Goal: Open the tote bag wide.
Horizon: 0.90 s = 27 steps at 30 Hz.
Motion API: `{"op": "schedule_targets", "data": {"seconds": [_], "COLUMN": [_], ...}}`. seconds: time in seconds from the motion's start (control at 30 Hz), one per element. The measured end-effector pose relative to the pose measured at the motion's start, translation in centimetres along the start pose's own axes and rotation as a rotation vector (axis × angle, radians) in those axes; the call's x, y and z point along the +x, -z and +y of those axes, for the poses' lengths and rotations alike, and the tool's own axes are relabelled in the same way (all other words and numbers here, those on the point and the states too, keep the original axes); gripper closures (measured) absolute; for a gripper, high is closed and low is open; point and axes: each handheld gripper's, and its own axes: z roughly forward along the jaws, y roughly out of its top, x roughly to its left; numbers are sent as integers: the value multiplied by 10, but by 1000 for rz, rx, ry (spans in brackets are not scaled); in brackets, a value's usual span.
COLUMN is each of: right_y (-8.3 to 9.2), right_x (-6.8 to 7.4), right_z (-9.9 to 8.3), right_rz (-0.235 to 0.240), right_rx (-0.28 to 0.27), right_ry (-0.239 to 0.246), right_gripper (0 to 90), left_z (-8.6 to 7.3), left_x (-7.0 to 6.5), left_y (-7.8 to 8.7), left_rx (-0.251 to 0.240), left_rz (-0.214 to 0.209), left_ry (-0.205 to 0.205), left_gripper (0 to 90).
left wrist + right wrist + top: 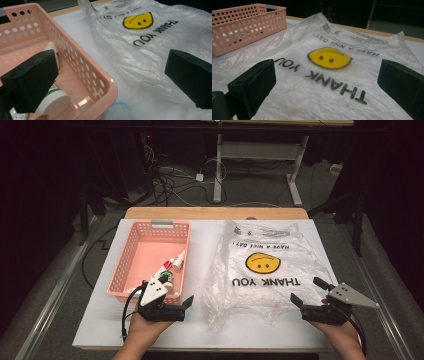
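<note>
- One plastic bag (262, 270) lies flat on the white table (100, 320), to the right of the pink basket (130, 260), with the yellow smiling face and the words "THANK YOU" printed on it.
- One basket is on the table, and inside it I count about three small items (172, 267): a white bottle with a green label (53, 101), a white tube (53, 48) behind it, and one with a red part that is too small to tell.
- Two tongs are in the scene, one in each hand. The left tongs (170, 309) are spread wide over the near corner of the basket and pinch nothing; in the left gripper view one jaw hangs over the inside of the basket and the other over the edge of the bag.
- The right tongs (312, 296) are also spread wide, just at the near right edge of the bag, with nothing between them.
- My judgement is that the bag is very light, thin and soft, and also slippery, so it folds and slides when it is pushed. A grip on only one layer near the mouth or a handle seems best, to open it.
- The bottles look light and stiff with smooth round sides, so a grip across the body is safer than on the cap.
</note>
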Motion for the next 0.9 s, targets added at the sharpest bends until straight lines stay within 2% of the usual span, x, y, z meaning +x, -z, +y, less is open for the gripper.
{"op": "schedule_targets", "data": {"seconds": [0.1,0.27,0.9], "right_y": [-2,-4,3], "right_x": [-1,1,-5], "right_z": [0,0,1], "right_rz": [1,-5,-26], "right_rx": [11,34,52], "right_ry": [-18,-8,1], "right_gripper": [30,30,41], "left_z": [0,0,4], "left_x": [3,7,6], "left_y": [2,2,1], "left_rx": [1,0,20], "left_rz": [7,0,2], "left_ry": [10,33,18], "left_gripper": [0,0,0]}}
